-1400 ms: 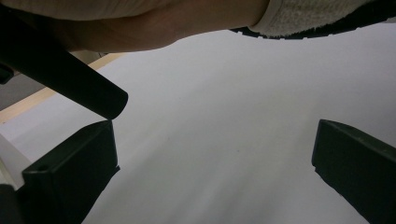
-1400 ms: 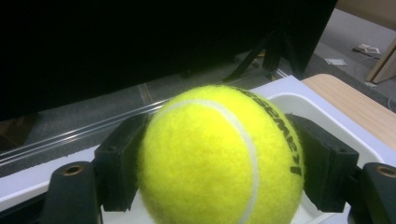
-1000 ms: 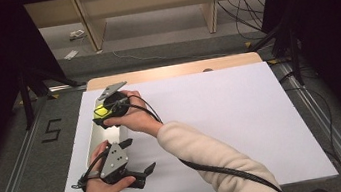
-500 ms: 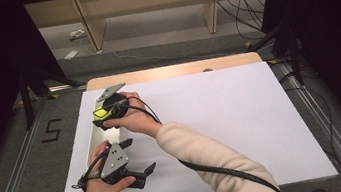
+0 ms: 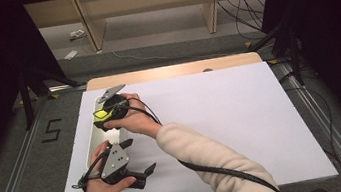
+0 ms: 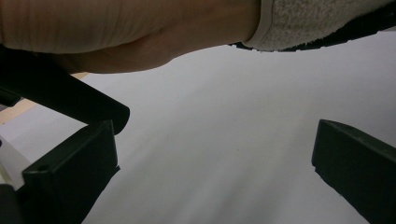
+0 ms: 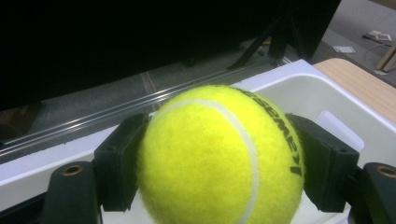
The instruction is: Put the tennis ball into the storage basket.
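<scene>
Right gripper view has the right claw clamped on a yellow tennis ball, one black pad pressed to each side, held just above a white tray. From the high view, that tray lies along the left edge of the white desk. Nearer the person, the left claw stands wide open over bare desk, holding nothing.

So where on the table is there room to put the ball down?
Lots: the white sheet is bare from the sleeve across to its right edge. It is crowded at the left edge, where the right gripper holds the tennis ball over the white tray, beside the left gripper.
</scene>
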Action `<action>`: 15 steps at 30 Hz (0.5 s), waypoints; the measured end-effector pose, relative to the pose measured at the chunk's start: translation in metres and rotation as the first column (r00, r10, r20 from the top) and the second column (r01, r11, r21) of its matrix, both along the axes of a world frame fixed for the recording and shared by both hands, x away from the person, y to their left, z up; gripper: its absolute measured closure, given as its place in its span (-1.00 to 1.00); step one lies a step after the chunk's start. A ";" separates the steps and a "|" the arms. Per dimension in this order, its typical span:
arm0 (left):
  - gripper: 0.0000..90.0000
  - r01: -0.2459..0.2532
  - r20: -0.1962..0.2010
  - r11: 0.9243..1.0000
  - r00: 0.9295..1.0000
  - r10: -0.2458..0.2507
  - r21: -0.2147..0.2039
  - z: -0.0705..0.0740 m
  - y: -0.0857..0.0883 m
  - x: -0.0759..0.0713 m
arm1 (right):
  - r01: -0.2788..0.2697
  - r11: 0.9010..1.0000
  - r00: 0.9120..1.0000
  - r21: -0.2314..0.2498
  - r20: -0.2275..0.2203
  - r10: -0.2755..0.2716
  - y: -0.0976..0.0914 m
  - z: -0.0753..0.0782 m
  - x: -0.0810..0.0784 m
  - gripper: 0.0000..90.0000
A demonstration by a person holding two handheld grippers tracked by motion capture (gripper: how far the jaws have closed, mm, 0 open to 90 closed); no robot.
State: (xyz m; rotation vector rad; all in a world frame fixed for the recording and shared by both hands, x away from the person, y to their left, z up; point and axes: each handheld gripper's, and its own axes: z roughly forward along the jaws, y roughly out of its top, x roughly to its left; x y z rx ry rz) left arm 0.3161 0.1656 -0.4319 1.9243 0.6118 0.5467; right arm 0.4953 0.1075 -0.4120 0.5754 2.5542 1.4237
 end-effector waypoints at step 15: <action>-1.00 0.002 -0.001 1.000 1.000 -0.002 0.002 0.000 0.000 0.000 | -0.009 1.000 1.000 -0.019 -0.007 0.009 0.002 -0.005 0.000 -0.41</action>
